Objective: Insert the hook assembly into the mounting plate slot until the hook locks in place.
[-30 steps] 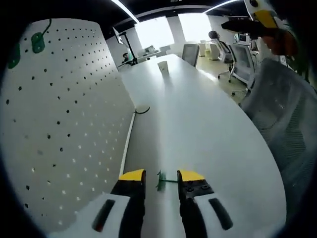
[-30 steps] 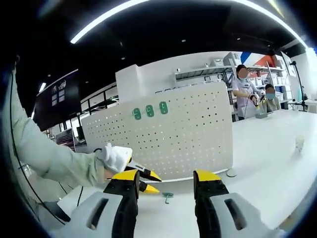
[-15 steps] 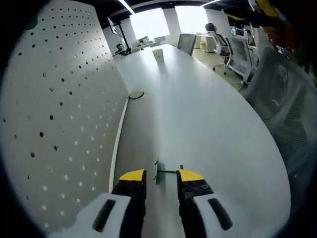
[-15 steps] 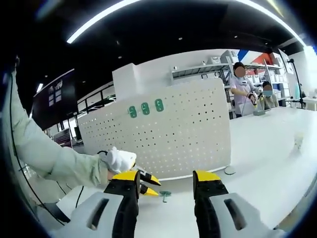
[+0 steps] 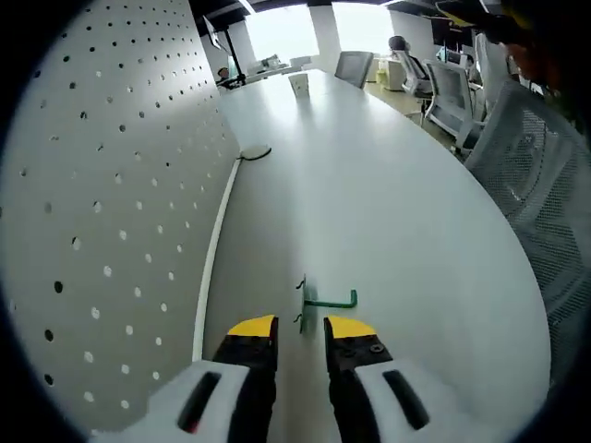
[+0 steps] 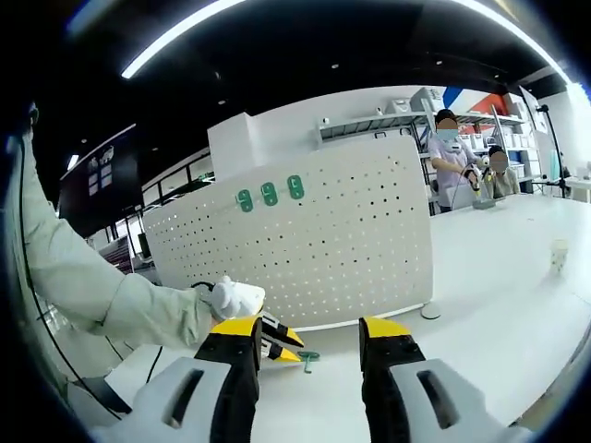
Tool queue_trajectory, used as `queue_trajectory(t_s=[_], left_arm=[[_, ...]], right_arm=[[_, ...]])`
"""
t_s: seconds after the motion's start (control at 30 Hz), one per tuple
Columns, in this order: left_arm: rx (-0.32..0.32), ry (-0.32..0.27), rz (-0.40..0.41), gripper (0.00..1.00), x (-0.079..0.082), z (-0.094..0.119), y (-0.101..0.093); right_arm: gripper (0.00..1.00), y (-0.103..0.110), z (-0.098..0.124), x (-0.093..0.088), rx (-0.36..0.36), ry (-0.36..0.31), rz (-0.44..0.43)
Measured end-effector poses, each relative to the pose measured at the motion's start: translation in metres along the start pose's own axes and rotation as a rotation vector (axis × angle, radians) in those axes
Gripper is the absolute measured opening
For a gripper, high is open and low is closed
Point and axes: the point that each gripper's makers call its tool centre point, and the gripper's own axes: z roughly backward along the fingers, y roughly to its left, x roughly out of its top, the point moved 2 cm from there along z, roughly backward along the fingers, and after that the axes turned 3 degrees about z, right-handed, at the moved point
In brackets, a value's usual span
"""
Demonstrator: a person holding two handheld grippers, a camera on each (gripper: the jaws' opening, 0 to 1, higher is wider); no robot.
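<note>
A small green hook point(image 5: 325, 299) lies flat on the white table point(image 5: 388, 212), just ahead of my left gripper point(image 5: 300, 329), which is open with nothing between its jaws. In the right gripper view the same hook point(image 6: 307, 358) rests on the table in front of the upright white pegboard point(image 6: 332, 249). A gloved hand point(image 6: 233, 297) holds the left gripper point(image 6: 280, 343) low beside the hook. Three green plates point(image 6: 269, 195) sit in a row near the pegboard's top. My right gripper point(image 6: 309, 330) is open and empty, raised above the table.
The pegboard point(image 5: 102, 212) stands close along the left of the left gripper. A cable point(image 5: 254, 152) and a paper cup point(image 5: 299, 83) lie farther along the table, with mesh chairs point(image 5: 531, 185) beside it. Two people point(image 6: 451, 157) stand at the far end.
The left gripper view has dropped lower toward the table, and the hook now lies just ahead of the jaw tips instead of between them. The right gripper view has barely shifted.
</note>
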Motion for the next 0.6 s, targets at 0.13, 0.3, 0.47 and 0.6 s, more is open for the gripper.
queue_trajectory(t_s=[0.13,0.3,0.47,0.6], left_arm=[[-0.004,-0.002,0.001,0.21,0.002,-0.003,0.002],[-0.012,-0.002,0.007,0.21,0.001,-0.007,0.001],[-0.016,0.000,0.024,0.19,0.000,-0.010,0.001],[-0.025,0.004,0.032,0.19,-0.001,-0.012,0.001]], right_arm=[[0.40,0.002,-0.002,0.000,0.004,0.004,0.005],[0.40,0.004,-0.005,0.005,0.012,-0.006,0.009],[0.40,0.004,-0.004,0.003,0.013,0.000,0.008],[0.40,0.001,-0.003,0.000,0.005,0.012,0.000]])
